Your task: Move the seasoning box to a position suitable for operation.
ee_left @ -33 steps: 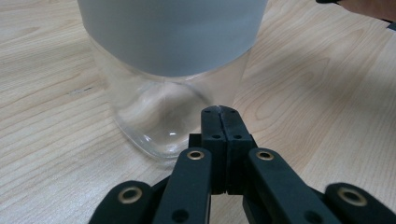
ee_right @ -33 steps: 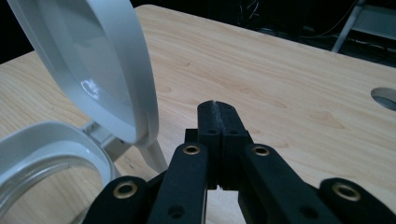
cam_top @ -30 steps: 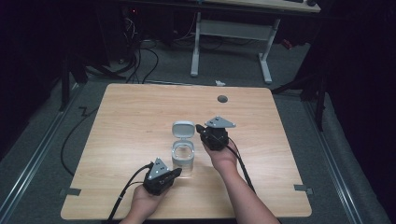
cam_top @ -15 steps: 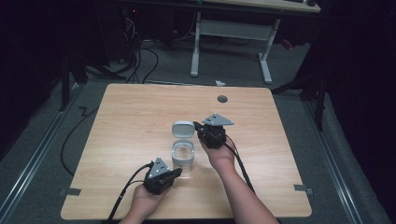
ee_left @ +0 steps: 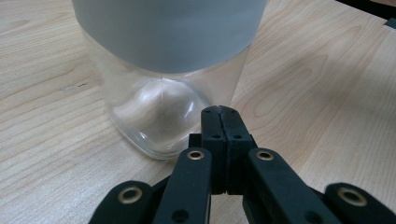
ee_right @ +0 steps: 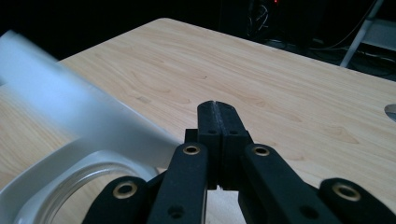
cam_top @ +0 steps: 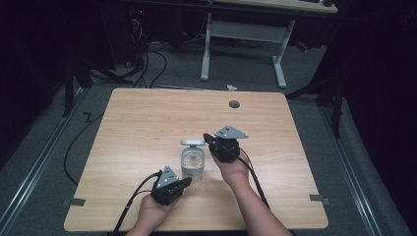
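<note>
The main risk, as I judge it, is a tip or a slide: the clear container [cam_top: 192, 164] is tall for its footprint, looks empty and so probably light, and the left gripper [ee_left: 219, 119] sits just beside its base with both jaws pressed flat together and nothing between them. A push from those closed tips against the rounded lower corner could skate the container across the smooth wooden table [cam_top: 147, 123] or rock it over, since nothing grips it. The right gripper [ee_right: 218, 116], its jaws likewise closed on nothing, hovers just beside the flipped-up lid [cam_top: 193, 142] at the container's far rim; a careless nudge there could swing the lid shut or lever the whole container toward the person. I cannot tell whether either gripper actually touches the container. The container stands upright toward the near edge of the table, roughly midway between its left and right edges, between the two hands. Its body is transparent, squarish with softly rounded corners and a domed base that catches light. A wide pale grey band forms the upper part and frames a round open mouth, and the hinged lid of the same grey stands up behind the opening.
</note>
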A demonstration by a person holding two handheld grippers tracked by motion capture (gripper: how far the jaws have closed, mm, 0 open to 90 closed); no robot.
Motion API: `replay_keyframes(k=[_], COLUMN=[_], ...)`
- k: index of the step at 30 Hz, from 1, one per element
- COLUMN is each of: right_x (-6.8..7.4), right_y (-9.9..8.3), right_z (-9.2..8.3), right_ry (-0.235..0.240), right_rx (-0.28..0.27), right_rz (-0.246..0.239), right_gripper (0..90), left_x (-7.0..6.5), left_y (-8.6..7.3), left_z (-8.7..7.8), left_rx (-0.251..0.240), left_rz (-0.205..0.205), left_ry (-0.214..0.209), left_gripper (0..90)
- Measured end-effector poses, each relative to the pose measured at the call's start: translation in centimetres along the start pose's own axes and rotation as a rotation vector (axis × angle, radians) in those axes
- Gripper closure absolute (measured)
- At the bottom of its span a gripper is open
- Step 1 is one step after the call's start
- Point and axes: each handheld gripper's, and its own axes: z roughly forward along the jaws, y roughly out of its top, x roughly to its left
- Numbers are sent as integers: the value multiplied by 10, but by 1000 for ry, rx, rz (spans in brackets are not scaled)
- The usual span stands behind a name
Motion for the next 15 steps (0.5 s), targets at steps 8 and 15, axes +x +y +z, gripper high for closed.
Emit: replay_keyframes(k=[8, 15], right_x=[0, -3], right_y=[-5, -5], right_z=[-6, -7], right_ry=[-1, -9], right_rx=[0, 3], right_rz=[-3, 2], right_gripper=[896, 894], left_x=[0, 0], left_y=[0, 1], left_z=[-1, -2], left_rx=[-6, -12], left_rz=[2, -12], left_ry=[-2, -11], left_gripper=[879, 864])
